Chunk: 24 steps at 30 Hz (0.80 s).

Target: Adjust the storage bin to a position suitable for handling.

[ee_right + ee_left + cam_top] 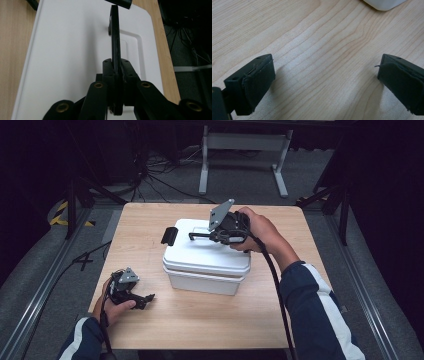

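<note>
A white lidded box [205,257] stands in the middle of the wooden table [150,320]. Its black carry handle [201,235] is raised off the lid [70,50]. My right gripper [220,236] is above the lid, shut on that handle [114,37], which runs straight up between the jaws. A black latch [169,235] sticks out at the box's left end. My left gripper [142,300] rests low over the table at the front left, open, with bare wood between its pads [259,82]. A corner of the box [384,3] shows ahead of it.
A white metal stand [245,150] and loose cables [160,175] lie on the grey floor beyond the table. Dark rails run along both sides of the table. Bare wood spreads in front of the box [210,320].
</note>
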{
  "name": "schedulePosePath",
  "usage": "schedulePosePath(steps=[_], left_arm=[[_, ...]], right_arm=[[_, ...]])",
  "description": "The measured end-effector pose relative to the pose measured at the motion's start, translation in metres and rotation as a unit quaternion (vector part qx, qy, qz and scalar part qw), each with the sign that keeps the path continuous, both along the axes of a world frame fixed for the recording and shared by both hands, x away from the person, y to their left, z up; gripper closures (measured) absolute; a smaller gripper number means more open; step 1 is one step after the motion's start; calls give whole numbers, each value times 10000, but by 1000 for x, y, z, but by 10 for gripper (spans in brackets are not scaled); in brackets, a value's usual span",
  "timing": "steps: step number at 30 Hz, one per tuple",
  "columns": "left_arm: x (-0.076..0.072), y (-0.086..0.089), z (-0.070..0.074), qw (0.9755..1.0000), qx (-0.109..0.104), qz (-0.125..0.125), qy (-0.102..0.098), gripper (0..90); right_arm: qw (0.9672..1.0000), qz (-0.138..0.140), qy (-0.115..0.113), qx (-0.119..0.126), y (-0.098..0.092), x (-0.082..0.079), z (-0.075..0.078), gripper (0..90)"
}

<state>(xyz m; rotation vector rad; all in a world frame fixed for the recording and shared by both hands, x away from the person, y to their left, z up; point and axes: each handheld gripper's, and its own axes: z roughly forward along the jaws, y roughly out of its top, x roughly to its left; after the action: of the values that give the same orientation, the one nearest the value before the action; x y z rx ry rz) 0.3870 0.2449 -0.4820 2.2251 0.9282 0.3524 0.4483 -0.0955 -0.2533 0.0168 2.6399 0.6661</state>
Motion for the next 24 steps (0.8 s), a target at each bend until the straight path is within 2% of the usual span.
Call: schedulePosePath(steps=[10, 24], left_arm=[[0, 0, 0, 10000, -5, 6, 12, 18], [0, 0, 0, 10000, -5, 5, 11, 17]], right_arm=[[9999, -67, -40, 116, -15, -2, 6, 848], [9992, -268, -88, 289, -49, -7, 12, 848]])
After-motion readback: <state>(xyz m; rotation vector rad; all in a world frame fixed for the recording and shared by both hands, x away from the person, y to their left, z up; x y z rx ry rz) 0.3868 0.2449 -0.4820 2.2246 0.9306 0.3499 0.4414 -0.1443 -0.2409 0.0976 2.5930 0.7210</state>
